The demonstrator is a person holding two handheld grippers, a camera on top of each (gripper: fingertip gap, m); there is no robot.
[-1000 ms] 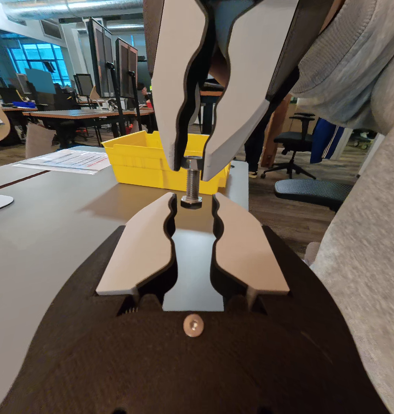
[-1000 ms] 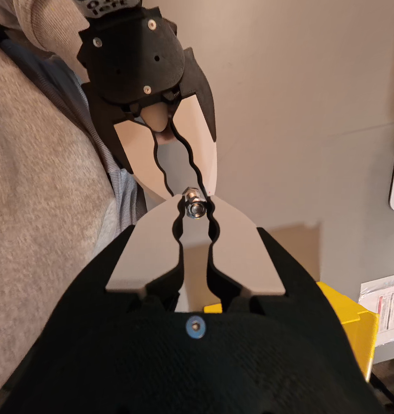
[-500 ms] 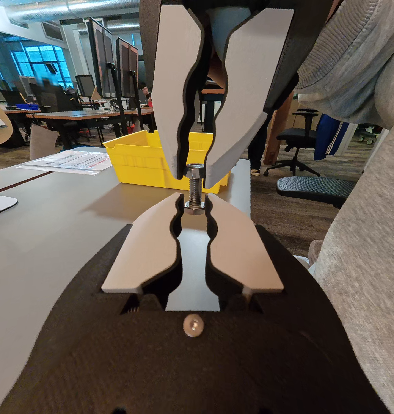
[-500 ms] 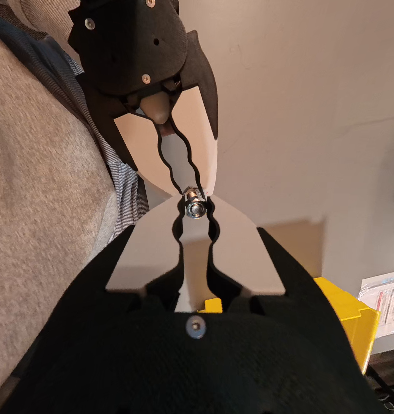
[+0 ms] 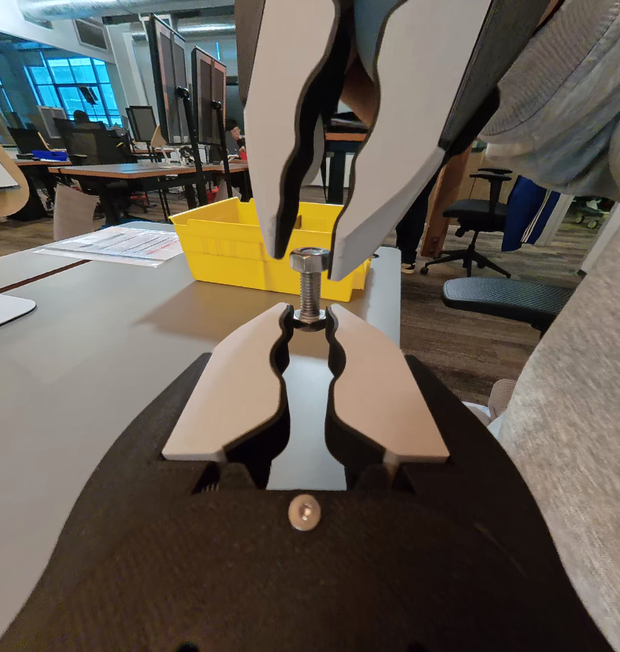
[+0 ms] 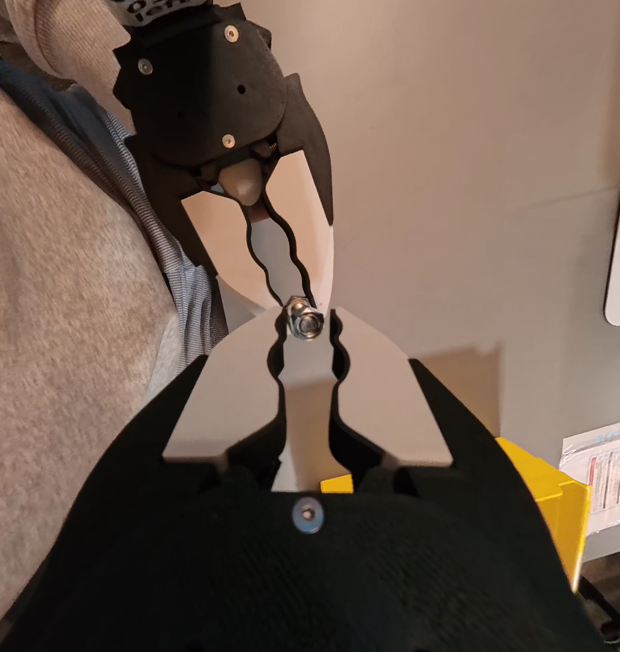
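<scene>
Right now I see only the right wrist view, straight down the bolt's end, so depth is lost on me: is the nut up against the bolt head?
Observer: No. The left wrist view shows bare thread between the hex nut and the head of the hex bolt.
Operator: Is the bolt tilted?
Observer: No, it stands upright, head up, with the nut gripped in the left claw.

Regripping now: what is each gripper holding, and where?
The left gripper clamps the nut at the bolt's lower end. The right gripper apparently holds nothing: its jaws flank the bolt head with a gap.
</scene>
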